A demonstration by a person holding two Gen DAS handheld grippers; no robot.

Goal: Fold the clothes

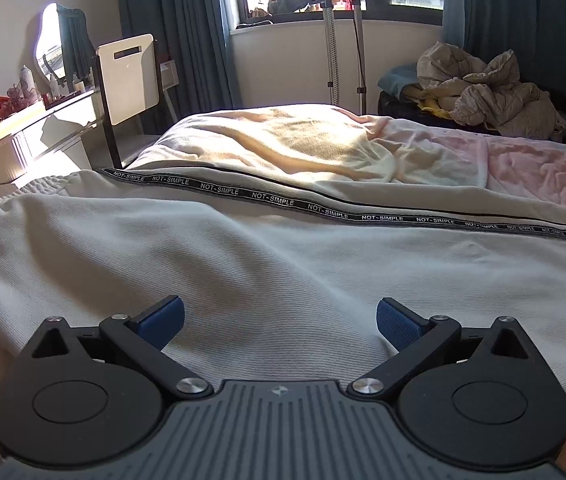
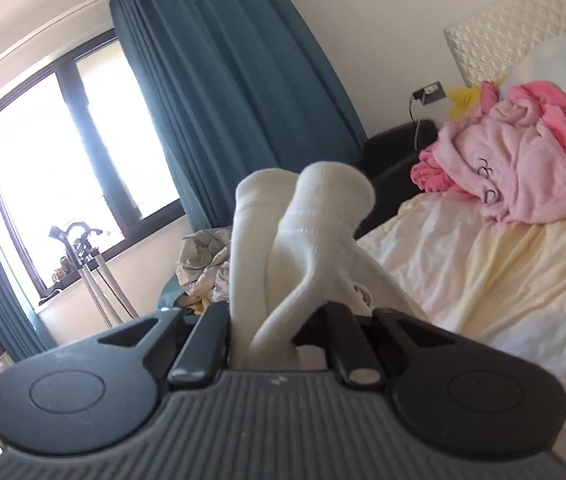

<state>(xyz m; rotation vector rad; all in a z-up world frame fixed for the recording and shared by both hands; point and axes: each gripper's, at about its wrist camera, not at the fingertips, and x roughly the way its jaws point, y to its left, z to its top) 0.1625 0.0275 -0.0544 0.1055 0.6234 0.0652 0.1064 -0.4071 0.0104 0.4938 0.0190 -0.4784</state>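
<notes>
Sunlit bedroom: a dressing tabletop (image 1: pixel 63 108) with bottles stands at far left, teal curtains (image 1: pixel 179 32) frame the window, and the bed (image 1: pixel 323 148) fills the middle. Across it lie white trousers (image 1: pixel 203 248), their black side tape reading "NOT-SIMPLE" over and over. The left tongs (image 1: pixel 281 322) hover just above them, spread wide, holding nothing. The right tongs (image 2: pixel 279 324) are clamped on the white fabric (image 2: pixel 307 216), lifted off the bed. Pink clothing (image 2: pixel 523 160) is heaped at right.

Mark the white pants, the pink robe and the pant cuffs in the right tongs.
white pants (image 1: pixel 243 264), left wrist view, middle of the fabric
pink robe (image 2: pixel 523 168), right wrist view, centre of the heap
pant cuffs (image 2: pixel 323 200), right wrist view, ribbed end
</notes>
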